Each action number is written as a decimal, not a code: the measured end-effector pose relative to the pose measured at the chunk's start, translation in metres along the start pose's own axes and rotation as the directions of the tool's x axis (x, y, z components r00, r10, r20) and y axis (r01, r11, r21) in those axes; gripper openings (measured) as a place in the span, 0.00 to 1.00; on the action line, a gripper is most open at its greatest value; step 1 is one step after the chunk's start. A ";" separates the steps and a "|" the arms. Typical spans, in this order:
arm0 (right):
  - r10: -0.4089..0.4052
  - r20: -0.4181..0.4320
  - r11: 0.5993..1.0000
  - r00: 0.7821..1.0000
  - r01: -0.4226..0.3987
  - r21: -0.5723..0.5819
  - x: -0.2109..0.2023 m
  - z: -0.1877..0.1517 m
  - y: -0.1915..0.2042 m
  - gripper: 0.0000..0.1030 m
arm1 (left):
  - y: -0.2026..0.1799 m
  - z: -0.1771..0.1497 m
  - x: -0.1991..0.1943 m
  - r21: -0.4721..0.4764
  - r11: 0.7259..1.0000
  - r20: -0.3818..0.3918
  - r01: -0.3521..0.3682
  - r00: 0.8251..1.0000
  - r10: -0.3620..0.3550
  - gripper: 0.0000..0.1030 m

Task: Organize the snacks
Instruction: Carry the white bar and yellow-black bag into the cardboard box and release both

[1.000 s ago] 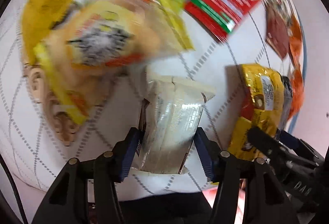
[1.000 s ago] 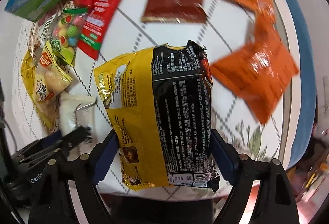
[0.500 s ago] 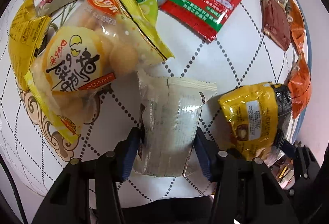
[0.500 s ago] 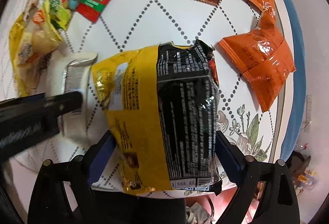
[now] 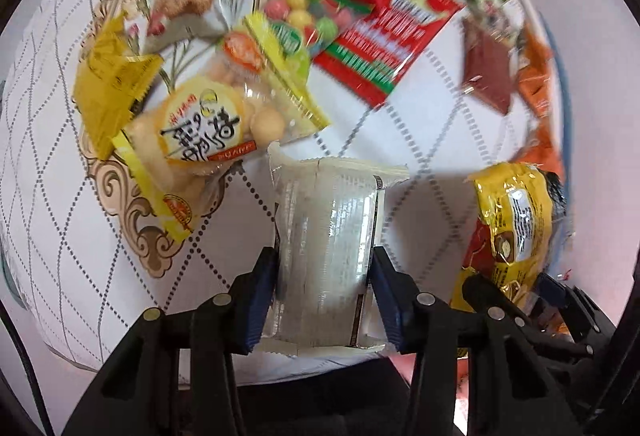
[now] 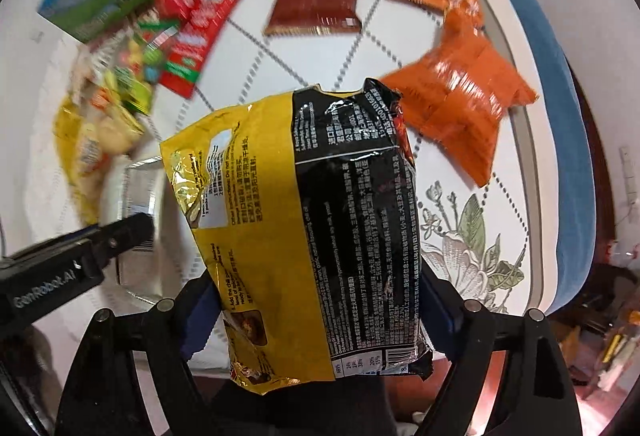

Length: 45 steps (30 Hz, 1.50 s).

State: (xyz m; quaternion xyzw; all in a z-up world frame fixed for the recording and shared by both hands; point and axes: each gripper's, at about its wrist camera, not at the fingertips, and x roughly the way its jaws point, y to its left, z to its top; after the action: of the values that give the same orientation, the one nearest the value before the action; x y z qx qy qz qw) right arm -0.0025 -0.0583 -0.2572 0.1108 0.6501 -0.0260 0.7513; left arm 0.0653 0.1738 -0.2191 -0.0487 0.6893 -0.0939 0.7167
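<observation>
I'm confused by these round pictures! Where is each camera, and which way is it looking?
Left wrist view: on the left hand-held gripper, looking down at the table; its fingers squeeze a white packet.
Right wrist view: on the right hand-held gripper, looking down too; it holds a yellow bag.
Shared: both packets, each other's gripper, the red packet and orange bags. No hands show.

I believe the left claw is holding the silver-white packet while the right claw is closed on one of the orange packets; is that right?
Not quite. The left claw does hold the silver-white packet, its jaws having just been closing on it, but the right claw grips the yellow and black bag. The right wrist view shows the orange packets lying on the table, untouched.
</observation>
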 end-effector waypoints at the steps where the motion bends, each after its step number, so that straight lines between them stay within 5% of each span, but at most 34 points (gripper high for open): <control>1: 0.016 0.005 1.000 1.000 -0.016 -0.004 -0.006 0.000 -0.001 0.85 | 0.005 -0.002 -0.015 -0.008 1.000 0.012 0.017 1.000 -0.017 0.43; 6: 0.104 0.023 0.994 0.994 -0.103 -0.045 -0.067 0.036 -0.003 0.85 | 0.021 0.011 -0.090 -0.019 0.996 0.093 0.091 0.992 -0.089 0.43; 11: 0.181 0.078 0.980 0.980 -0.174 -0.093 -0.114 0.122 0.023 0.85 | 0.019 0.047 -0.186 -0.012 0.989 0.219 0.149 0.965 -0.143 0.43; 14: 0.213 0.122 0.971 0.969 -0.196 -0.140 -0.137 0.173 0.038 0.85 | 0.003 0.084 -0.241 -0.003 0.988 0.277 0.153 0.950 -0.146 0.43; 19: 0.248 0.169 0.960 0.954 -0.218 -0.178 -0.146 0.272 0.070 0.85 | 0.015 0.177 -0.266 -0.044 0.993 0.329 0.108 0.940 -0.088 0.43; 22: 0.238 0.170 0.963 0.956 -0.210 -0.169 -0.128 0.328 0.089 0.85 | 0.020 0.228 -0.252 -0.076 0.994 0.307 0.083 0.950 -0.056 0.43; 31: 0.137 0.040 0.986 0.990 -0.132 -0.102 -0.036 0.439 0.111 0.85 | -0.003 0.369 -0.113 -0.160 0.987 0.129 0.032 0.992 -0.011 0.43; 39: 0.091 -0.029 0.994 0.995 -0.092 -0.065 0.026 0.476 0.113 0.86 | -0.021 0.409 -0.058 -0.180 0.982 0.029 -0.062 0.997 0.068 0.45; 40: 0.066 -0.052 0.994 0.996 -0.070 -0.079 0.032 0.479 0.115 0.92 | -0.022 0.410 -0.054 -0.169 0.983 0.030 -0.069 0.997 0.075 0.48; 43: 0.033 -0.074 0.993 0.997 -0.041 -0.106 0.043 0.481 0.116 0.99 | -0.025 0.413 -0.045 -0.143 0.987 0.018 -0.072 0.997 0.076 0.88; 45: 0.027 -0.072 0.992 0.997 -0.036 -0.121 0.045 0.478 0.115 0.99 | -0.026 0.410 -0.044 -0.134 0.988 0.027 -0.075 0.996 0.080 0.89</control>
State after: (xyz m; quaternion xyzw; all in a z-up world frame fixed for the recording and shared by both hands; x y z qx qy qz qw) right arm 0.4897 -0.0373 -0.2239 0.0758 0.6747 0.0296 0.7336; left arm 0.4712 0.1326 -0.1521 -0.0709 0.6836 -0.0193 0.7262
